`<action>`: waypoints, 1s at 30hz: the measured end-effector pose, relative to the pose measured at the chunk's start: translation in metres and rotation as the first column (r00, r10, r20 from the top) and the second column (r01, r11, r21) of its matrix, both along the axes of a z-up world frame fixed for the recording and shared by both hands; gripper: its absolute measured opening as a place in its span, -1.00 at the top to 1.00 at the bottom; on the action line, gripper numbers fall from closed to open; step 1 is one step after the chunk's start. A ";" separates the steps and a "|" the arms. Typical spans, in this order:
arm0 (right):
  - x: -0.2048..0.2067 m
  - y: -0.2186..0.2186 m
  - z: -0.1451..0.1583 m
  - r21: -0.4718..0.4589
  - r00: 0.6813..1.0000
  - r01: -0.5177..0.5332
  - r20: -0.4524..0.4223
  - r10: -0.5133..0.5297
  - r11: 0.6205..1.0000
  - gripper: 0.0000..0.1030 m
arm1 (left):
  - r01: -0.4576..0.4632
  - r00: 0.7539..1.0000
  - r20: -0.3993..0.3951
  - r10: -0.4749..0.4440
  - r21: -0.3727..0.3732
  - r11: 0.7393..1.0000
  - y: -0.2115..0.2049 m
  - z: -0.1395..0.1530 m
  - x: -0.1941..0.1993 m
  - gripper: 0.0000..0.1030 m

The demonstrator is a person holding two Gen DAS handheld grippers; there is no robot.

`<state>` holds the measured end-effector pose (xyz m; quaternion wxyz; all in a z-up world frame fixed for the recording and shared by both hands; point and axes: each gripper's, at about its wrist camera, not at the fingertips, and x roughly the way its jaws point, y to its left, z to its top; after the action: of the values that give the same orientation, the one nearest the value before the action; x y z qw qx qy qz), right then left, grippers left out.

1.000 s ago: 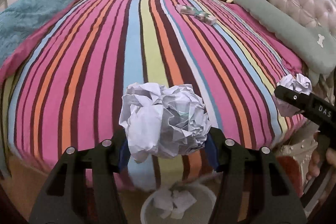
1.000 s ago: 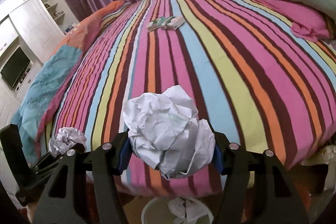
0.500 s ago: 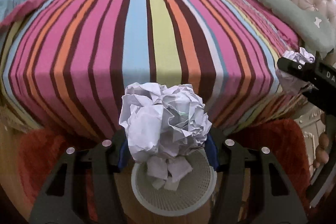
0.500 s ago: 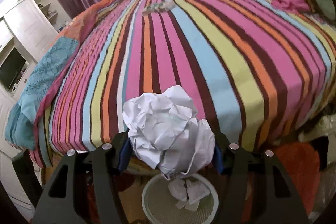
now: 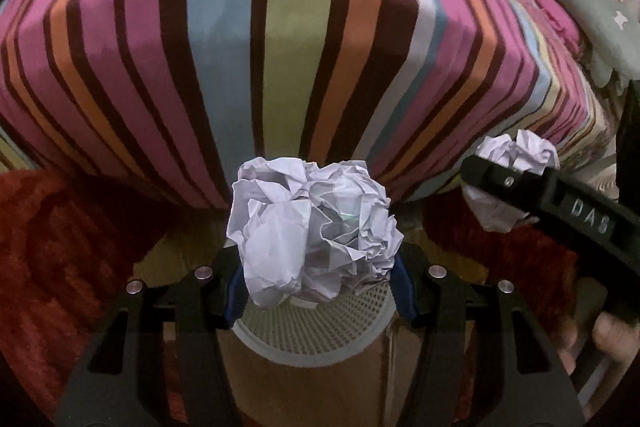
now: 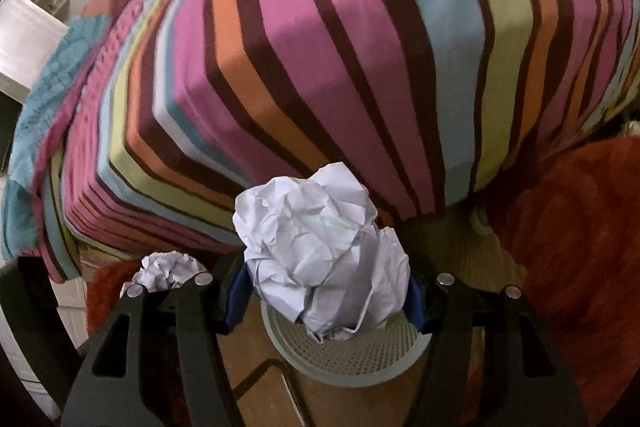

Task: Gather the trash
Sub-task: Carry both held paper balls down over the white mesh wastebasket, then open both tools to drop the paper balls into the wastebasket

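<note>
Between both grippers' fingers [image 5: 236, 287], paper balls [image 5: 314, 231].

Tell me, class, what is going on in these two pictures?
A person is clearing up trash with a handheld gripper in each hand. The left gripper is shut on a crumpled paper ball, and the right gripper is shut on a second paper ball. Both are held above a white mesh wastebasket on the floor at the foot of the striped bed. Neither ball has been dropped in yet.
</note>
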<state>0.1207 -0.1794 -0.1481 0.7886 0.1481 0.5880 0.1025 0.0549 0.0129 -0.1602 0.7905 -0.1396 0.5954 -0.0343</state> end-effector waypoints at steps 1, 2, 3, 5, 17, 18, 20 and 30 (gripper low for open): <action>0.000 0.002 -0.006 -0.004 1.000 -0.006 -0.019 0.006 1.000 -0.13 | 0.005 1.000 -0.016 -0.005 0.003 1.000 -0.002 -0.004 0.000 -0.10; -0.001 0.004 -0.007 -0.008 1.000 -0.009 -0.030 0.009 1.000 -0.13 | 0.009 1.000 -0.025 -0.009 0.003 1.000 -0.005 -0.007 -0.001 -0.10; -0.001 0.005 -0.009 -0.013 0.999 -0.014 -0.042 0.013 1.000 -0.13 | 0.016 0.999 -0.041 -0.016 0.002 1.000 -0.007 -0.012 -0.001 -0.10; -0.001 0.010 -0.018 -0.026 0.997 -0.026 -0.067 0.024 0.999 -0.13 | 0.027 0.997 -0.072 -0.027 0.002 1.000 -0.011 -0.020 0.000 -0.10; 0.009 0.022 -0.059 -0.043 0.971 -0.041 -0.239 0.030 0.998 -0.13 | -0.002 0.955 -0.294 -0.021 -0.078 0.997 -0.017 -0.070 -0.002 -0.10; 0.010 0.023 -0.063 -0.040 0.967 -0.038 -0.255 0.027 0.998 -0.13 | -0.014 0.947 -0.321 -0.014 -0.084 0.996 -0.017 -0.075 -0.002 -0.10; 0.008 0.021 -0.072 -0.034 0.959 -0.034 -0.283 0.023 0.999 -0.13 | -0.032 0.934 -0.357 -0.002 -0.089 0.996 -0.014 -0.082 -0.004 -0.10; 0.000 0.020 -0.103 -0.036 0.925 -0.018 -0.380 0.003 0.999 -0.13 | -0.017 0.886 -0.464 -0.008 -0.049 0.999 -0.020 -0.108 0.002 -0.10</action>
<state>0.1206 -0.1594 -0.2511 0.6621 0.1468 0.7321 0.0645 0.0573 -0.0075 -0.2684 0.6216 -0.1657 0.7655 -0.0135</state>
